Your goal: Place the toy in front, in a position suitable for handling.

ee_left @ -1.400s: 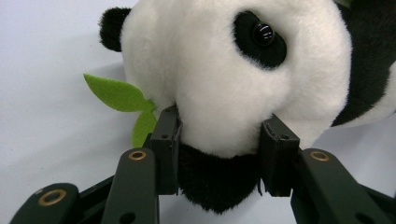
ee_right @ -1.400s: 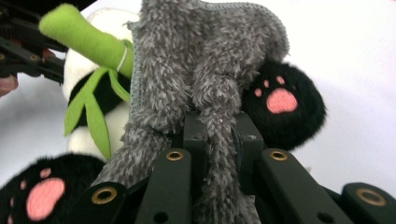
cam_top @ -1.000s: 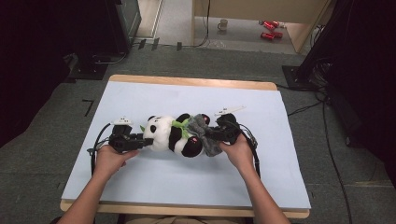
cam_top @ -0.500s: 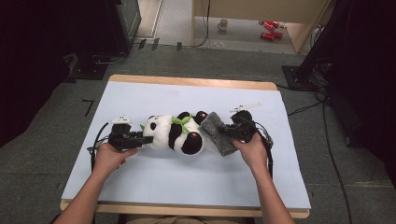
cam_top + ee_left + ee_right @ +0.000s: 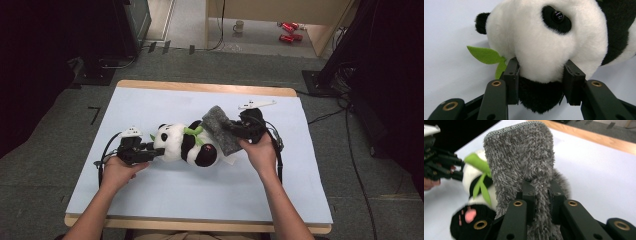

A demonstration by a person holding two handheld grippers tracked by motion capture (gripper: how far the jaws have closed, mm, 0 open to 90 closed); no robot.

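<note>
grey carpet runs around a wooden-edged table (image 5: pixel 210 88) topped with a pale blue sheet; dark equipment stands at upper left and right of the high view, and a mug (image 5: pixel 239 26) and red items (image 5: pixel 287 32) sit on the floor at the top.

plush panda (image 5: pixel 187 145) lies on its side just left of centre in the high view, head toward the left, green leaf (image 5: pixel 194 131) at its neck.

left gripper (image 5: pixel 150 151) sits lower left of centre, held by the left hand (image 5: pixel 117 172). in the left gripper view its two black jaws press into the panda's (image 5: pixel 544 42) muzzle from either side, the white plush bulging between the pads; a black eye shows at top, and a second green leaf (image 5: pixel 485 55) pokes out at left beside one jaw. gripping the panda's head.

right gripper (image 5: pixel 231 129) is right of centre, held by the right hand (image 5: pixel 260 152). it is clamped on a grey fuzzy cloth (image 5: pixel 222 129), which stands raised and tilted over the panda's rear end. in the right gripper view the jaws are nearly together with the cloth (image 5: pixel 524 160) pinched between them, its stitched hem at top; a black paw with pink pads (image 5: pixel 467 218) shows at lower left, the left gripper (image 5: pixel 439 166) blurred at far left.
</note>
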